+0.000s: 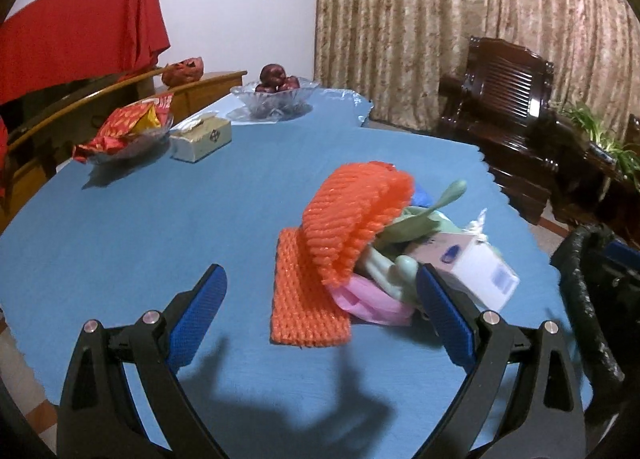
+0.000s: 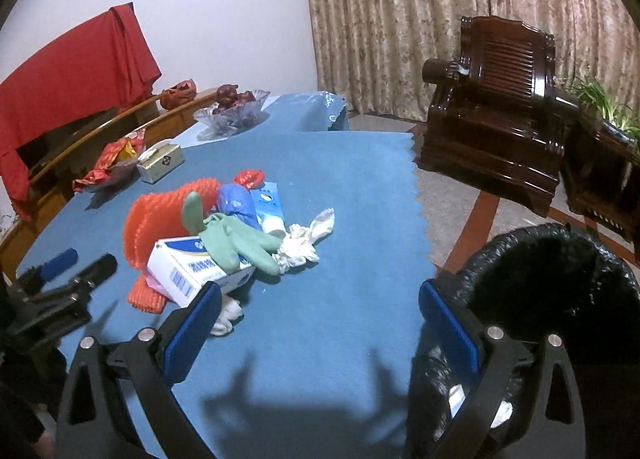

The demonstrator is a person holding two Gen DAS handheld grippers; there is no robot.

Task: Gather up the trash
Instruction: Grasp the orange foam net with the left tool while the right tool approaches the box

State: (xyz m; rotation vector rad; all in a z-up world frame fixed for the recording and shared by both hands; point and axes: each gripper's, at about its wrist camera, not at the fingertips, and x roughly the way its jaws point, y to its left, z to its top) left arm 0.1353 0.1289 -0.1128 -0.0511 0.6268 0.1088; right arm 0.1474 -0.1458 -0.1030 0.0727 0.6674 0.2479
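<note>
Right wrist view is showing the trash heap (image 2: 224,243) lying ahead and to the left of the right claw (image 2: 320,323), gathered into one pile on the blue worktop (image 2: 340,179), probably so it can be cleared piece by piece. A white carton (image 2: 188,271) is resting nearest that claw's left finger, green gloves (image 2: 236,243) are draping over it, and orange foam netting (image 2: 156,219) is sitting behind. A black-lined bin (image 2: 552,279) is waiting just right of the claw, off the worktop's edge, handy for drops. Both claws are hovering low, spread wide and gripping nothing. The left claw (image 1: 320,311) is pointing at the netting (image 1: 340,227), which is lying just ahead, between its fingers.
</note>
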